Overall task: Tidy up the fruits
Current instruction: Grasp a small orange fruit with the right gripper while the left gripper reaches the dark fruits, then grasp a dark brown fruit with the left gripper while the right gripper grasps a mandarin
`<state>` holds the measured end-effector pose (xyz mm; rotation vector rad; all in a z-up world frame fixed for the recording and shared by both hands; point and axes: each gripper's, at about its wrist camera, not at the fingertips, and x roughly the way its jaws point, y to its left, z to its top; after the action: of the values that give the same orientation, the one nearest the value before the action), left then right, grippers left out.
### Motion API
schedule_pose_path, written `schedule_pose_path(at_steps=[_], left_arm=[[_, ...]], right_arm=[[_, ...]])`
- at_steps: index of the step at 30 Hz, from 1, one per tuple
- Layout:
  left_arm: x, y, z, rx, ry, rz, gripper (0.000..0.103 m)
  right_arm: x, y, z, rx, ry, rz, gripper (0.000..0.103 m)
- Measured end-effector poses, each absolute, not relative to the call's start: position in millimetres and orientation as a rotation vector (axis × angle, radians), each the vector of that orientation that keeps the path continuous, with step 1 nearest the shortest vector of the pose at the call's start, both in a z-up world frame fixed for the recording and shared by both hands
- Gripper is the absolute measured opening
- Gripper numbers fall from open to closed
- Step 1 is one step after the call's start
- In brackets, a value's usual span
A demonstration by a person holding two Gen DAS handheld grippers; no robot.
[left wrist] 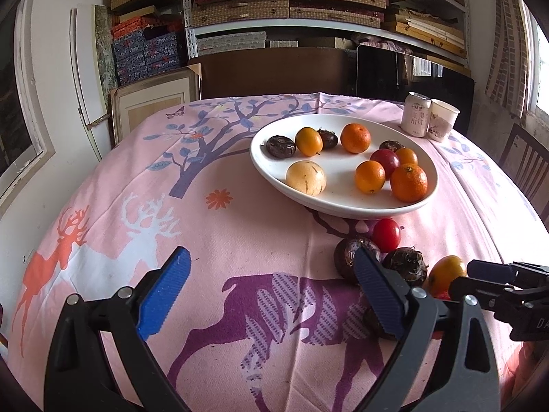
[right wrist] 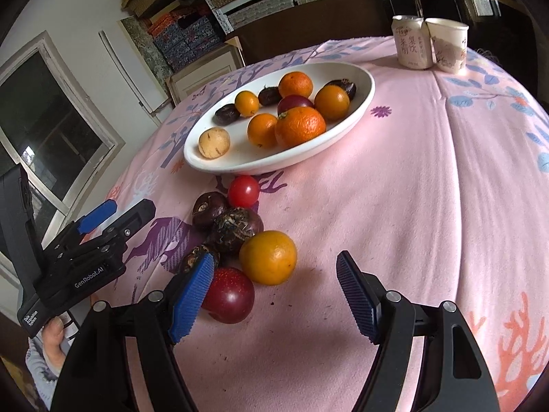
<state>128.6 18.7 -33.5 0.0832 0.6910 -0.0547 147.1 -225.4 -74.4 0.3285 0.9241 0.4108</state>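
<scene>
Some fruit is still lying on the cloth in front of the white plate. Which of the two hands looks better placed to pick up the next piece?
Probably the right. The right gripper is open beside the loose pile, its jaws near the red plum and orange fruit. The left gripper is open too, but mostly over bare tablecloth.

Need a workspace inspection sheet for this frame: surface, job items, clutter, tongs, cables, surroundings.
Surface: pink tablecloth with deer and tree print, creased.
Job's things: white plate holds oranges, dark round fruits, a red one and a pale yellow fruit. Loose on the cloth in front of it: cherry tomato, dark brown fruits, an orange, a red plum.
Clutter: drink can and paper cup at the far edge.
Tongs: left tongs open, nothing held; right tongs open over the loose pile, nothing gripped.
Cables: nothing seen.
Surroundings: shelves of stacked boxes, a window, a wooden chair.
</scene>
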Motion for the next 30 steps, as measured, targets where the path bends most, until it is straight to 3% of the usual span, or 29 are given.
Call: schedule_pose_path(at_steps=[3, 11, 13, 30], left_arm=[[128, 15, -35, 0.097, 0.696, -0.062, 0.094], [127, 4, -42, 0.131, 0.729, -0.113, 0.094], [126, 1, -44, 0.138, 0.741, -0.134, 0.094], [128, -32, -75, 0.206, 0.921, -0.311, 0.095]], right_arm=[[150, -228, -78, 0.394, 0.946, 0.458, 0.064], [157, -234, -85, 0.513, 0.978, 0.506, 0.051], [157, -240, -83, 0.526, 0.965, 0.486, 0.035], [157, -259, -77, 0.573, 0.928, 0.437, 0.035]])
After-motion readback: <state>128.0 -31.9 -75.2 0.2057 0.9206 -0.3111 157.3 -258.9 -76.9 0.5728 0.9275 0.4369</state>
